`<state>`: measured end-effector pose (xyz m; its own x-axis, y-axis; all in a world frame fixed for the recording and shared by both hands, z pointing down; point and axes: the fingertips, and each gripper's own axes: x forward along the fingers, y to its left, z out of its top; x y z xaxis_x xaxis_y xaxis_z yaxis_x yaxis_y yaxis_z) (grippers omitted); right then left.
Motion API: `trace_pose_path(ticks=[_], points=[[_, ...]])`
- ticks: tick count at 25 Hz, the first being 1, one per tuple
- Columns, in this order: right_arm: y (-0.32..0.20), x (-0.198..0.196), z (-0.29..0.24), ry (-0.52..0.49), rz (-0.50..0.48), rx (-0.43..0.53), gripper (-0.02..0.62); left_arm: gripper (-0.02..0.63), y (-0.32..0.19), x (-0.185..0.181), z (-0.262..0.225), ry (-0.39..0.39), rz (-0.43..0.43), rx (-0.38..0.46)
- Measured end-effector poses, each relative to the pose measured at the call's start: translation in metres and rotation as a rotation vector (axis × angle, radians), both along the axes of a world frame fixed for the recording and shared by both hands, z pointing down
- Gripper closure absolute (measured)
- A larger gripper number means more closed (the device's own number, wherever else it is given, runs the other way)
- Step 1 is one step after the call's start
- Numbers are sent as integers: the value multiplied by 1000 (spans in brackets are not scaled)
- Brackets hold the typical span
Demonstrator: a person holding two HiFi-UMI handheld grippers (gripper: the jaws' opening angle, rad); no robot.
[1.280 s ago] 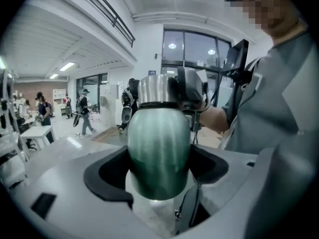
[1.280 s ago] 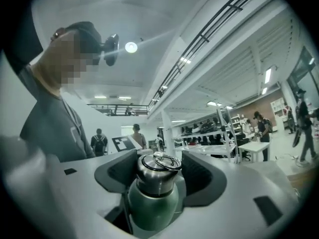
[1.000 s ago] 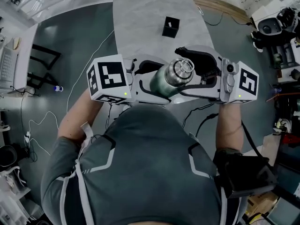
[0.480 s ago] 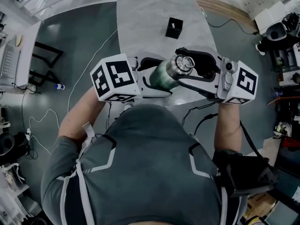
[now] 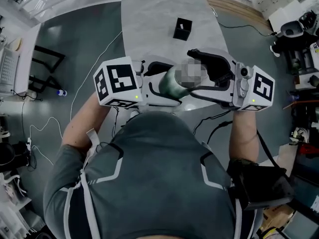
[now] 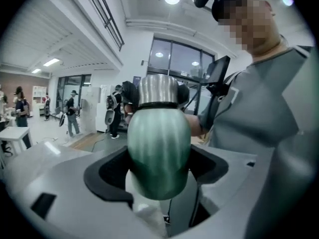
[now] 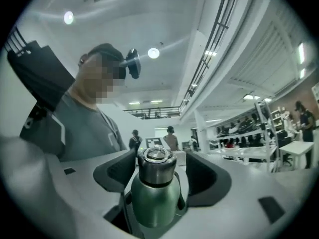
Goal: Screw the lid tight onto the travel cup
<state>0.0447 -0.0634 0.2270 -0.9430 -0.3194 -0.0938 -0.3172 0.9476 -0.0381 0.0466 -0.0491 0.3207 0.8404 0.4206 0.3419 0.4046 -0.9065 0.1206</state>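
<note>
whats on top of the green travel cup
A steel lid sits on the green travel cup, with a dark band at the joint. The threads and the inside are covered by the lid.

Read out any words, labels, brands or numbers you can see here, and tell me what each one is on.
No readable text in any view.
Travel cup: plain green body, no brand showing.
Lid: bare metal, no print.
Left marker cube and right marker cube: black-and-white square patterns, no letters.
Black box on the table: too small to tell.
</note>
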Motion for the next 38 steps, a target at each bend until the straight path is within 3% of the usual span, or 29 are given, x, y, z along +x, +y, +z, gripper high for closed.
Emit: trace_pose_path(ticks=[4,8,11,15,17,18,20,23,26,30,31,34,38], points=[[24,-12,-2,16,-212,-6,287,233,24,-4,-9,17,118,-17],[26,-13,-4,10,-230,-13,319,233,25,-1,-7,4,111,-14],[8,-9,0,11,-102,2,321,233,7,4,2,-31,11,31],[-25,1,18,54,227,-54,321,233,-26,10,19,-104,-186,124],[-34,6,22,36,342,-89,321,233,-33,13,22,-114,-232,131],[-34,7,22,33,355,-92,321,233,-33,14,23,-111,-227,123],[-27,5,20,36,300,-73,319,233,-26,13,19,-85,-180,85],[-6,2,11,2,104,-43,282,233,-6,7,4,-21,-65,9],[10,-4,0,-50,-62,-6,282,233,10,2,-7,9,29,-8],[19,-10,-2,-19,-168,8,289,233,20,0,-6,-5,76,-13],[19,-10,-2,-14,-173,10,319,233,19,0,-5,-8,69,-11],[8,-10,-3,-21,-116,29,319,233,8,3,-1,-20,7,16],[-22,-4,11,31,184,-10,321,233,-23,8,14,-81,-190,108]])
